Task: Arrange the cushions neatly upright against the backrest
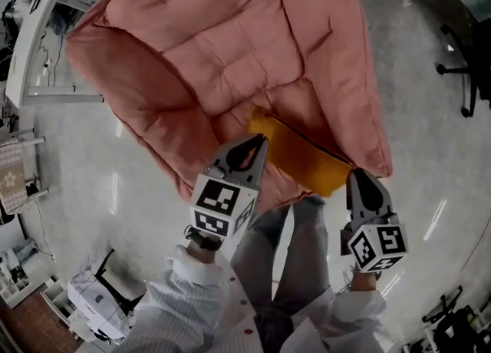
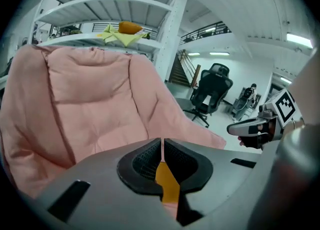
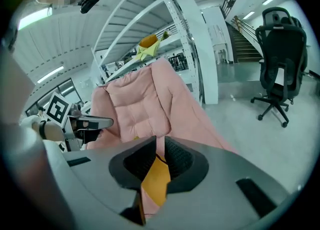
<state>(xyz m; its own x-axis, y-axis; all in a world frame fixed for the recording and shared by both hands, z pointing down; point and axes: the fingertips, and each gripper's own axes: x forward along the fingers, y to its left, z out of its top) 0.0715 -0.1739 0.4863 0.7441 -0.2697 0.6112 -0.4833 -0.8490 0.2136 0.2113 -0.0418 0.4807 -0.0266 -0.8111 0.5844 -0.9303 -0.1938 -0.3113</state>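
Note:
An orange-yellow cushion (image 1: 303, 156) lies flat on the front of the seat of a pink padded armchair (image 1: 230, 44). My left gripper (image 1: 261, 139) hovers over the cushion's left corner, jaws shut with nothing between them. My right gripper (image 1: 357, 173) is over the cushion's right end by the chair's arm, also shut and empty. In the left gripper view the cushion (image 2: 167, 184) shows under the closed jaws (image 2: 162, 141), with the backrest (image 2: 90, 99) ahead. In the right gripper view the cushion (image 3: 156, 181) lies beneath the closed jaws (image 3: 159, 144).
A black office chair (image 1: 468, 75) stands on the shiny floor to the right. White shelving (image 2: 120, 4) with yellow items (image 2: 122, 31) rises behind the armchair. A white machine (image 1: 96, 298) sits at lower left. The person's legs (image 1: 284, 252) are just in front of the seat.

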